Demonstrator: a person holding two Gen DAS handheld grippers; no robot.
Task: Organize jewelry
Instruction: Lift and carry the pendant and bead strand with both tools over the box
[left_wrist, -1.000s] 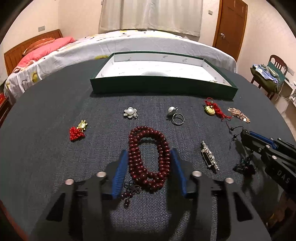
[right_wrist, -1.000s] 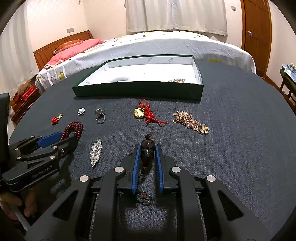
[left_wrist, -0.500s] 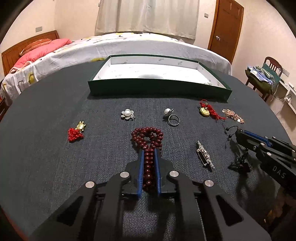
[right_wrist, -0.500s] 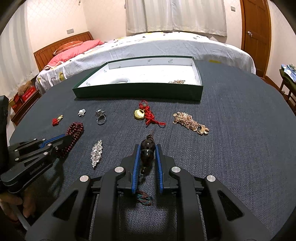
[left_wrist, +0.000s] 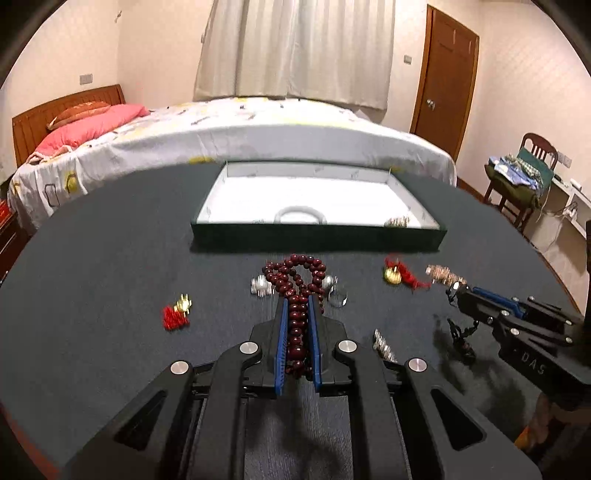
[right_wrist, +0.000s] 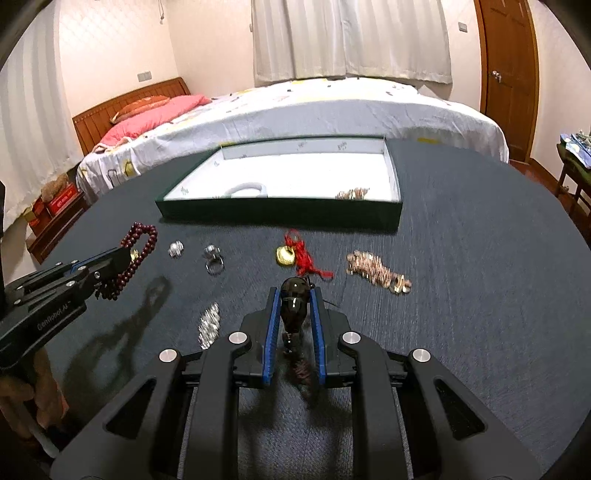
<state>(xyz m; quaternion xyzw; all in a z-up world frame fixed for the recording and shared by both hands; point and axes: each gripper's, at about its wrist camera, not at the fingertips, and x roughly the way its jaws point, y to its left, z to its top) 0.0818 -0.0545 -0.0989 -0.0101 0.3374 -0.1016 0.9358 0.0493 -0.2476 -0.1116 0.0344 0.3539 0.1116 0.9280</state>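
1. The left tongs (left_wrist: 298, 321) pinch a dark red bead strand (left_wrist: 295, 280), lifted off the counter (left_wrist: 110, 266), its loop of glossy round beads sagging beyond the tips.
2. The right tongs (right_wrist: 293, 314) clamp a shiny black gourd-shaped pendant (right_wrist: 293, 306), with its tassel dangling beneath.

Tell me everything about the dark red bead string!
The dark red bead string is a doubled loop of small, round, glossy beads that look like wood. The left gripper is shut on its middle strands. It hangs lifted above the dark table, its top loop fanning out beyond the fingertips and its lower end dangling.
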